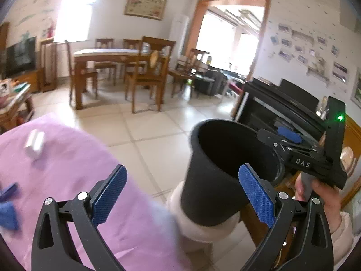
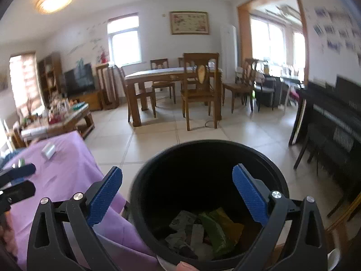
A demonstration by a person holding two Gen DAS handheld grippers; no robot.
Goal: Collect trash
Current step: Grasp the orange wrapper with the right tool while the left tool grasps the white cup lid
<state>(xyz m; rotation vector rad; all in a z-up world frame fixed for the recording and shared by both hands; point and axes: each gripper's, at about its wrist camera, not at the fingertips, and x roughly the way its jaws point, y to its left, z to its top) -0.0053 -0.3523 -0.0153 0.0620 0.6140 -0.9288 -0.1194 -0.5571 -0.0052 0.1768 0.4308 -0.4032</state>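
**Operator:** Report jaw state and bin position.

**Gripper:** My left gripper (image 1: 182,194) stands at full spread, nothing between the blue textured pads (image 1: 108,194). My right gripper (image 2: 178,196) is likewise wide open and holds nothing. The round black plastic trash bin (image 2: 144,194) sits directly ahead of and below my right jaws; its rim spans the gap between the two pads. From my left jaws the same bin (image 1: 209,180) lies toward the right pad, seen from the side, resting on a pale cylindrical stand (image 1: 198,228).

**Operator:** Bin contents?

**Gripper:** At the bottom, below my right jaws: a green wrapper (image 2: 214,232), a yellow wrapper (image 2: 230,223) and pale crumpled paper pieces (image 2: 182,221). Judgement: several items are already collected.

**Operator:** Remaining work?

**Gripper:** The table under a purple cloth (image 1: 74,167) lies to the left of both sets of jaws. A small white box (image 1: 33,144) rests on it, well beyond my left pad. Blue crumpled objects (image 1: 8,205) lie at the far left edge; blur prevents identification. Whether these count as trash I cannot tell.

**Operator:** Progress estimate?

**Gripper:** Judgement: mostly done. At most, the few items on the cloth remain. Both jaws are free for a further pick-up.
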